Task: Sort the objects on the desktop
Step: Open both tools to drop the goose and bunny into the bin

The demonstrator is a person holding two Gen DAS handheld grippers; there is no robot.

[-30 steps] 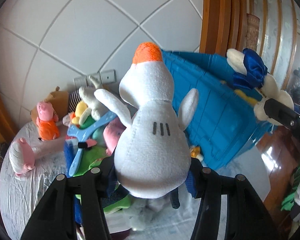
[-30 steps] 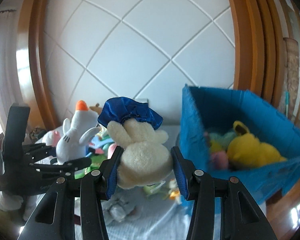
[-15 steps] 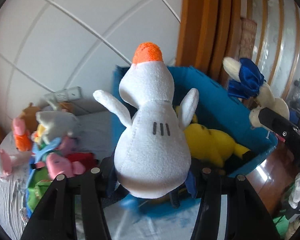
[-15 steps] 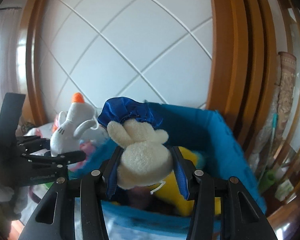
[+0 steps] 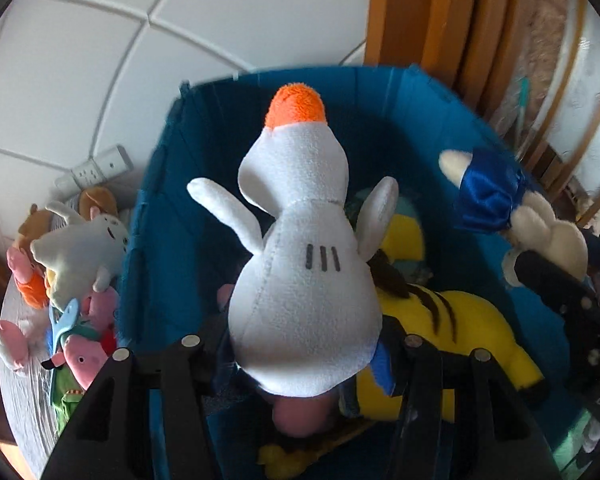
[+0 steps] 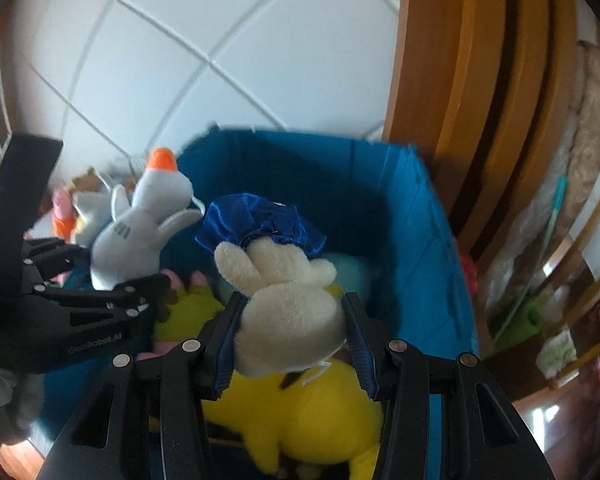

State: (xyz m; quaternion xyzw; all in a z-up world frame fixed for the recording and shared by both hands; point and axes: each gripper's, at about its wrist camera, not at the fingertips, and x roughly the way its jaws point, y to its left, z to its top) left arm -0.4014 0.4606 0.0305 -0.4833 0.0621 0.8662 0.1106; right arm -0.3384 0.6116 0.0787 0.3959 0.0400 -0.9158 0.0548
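left gripper (image 5: 304,344) clamped on white goose plush (image 5: 300,272) | right gripper (image 6: 292,344) gripping cream bunny plush (image 6: 288,312) | both hung right above the blue bin (image 5: 172,216), drop looked next

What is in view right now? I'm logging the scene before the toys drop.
White goose plush: 1, white with orange top, clamped above the bin.
Cream bunny plush: 1, cream with blue satin bow, clamped above the bin.
Blue bin: 1, blue, below both grippers.
Yellow plush: 1, yellow with dark stripes, inside the bin.
Toy pile: several, mixed colours, on the table left of the bin.
Left gripper: 1, black.
Right gripper: 1, black.
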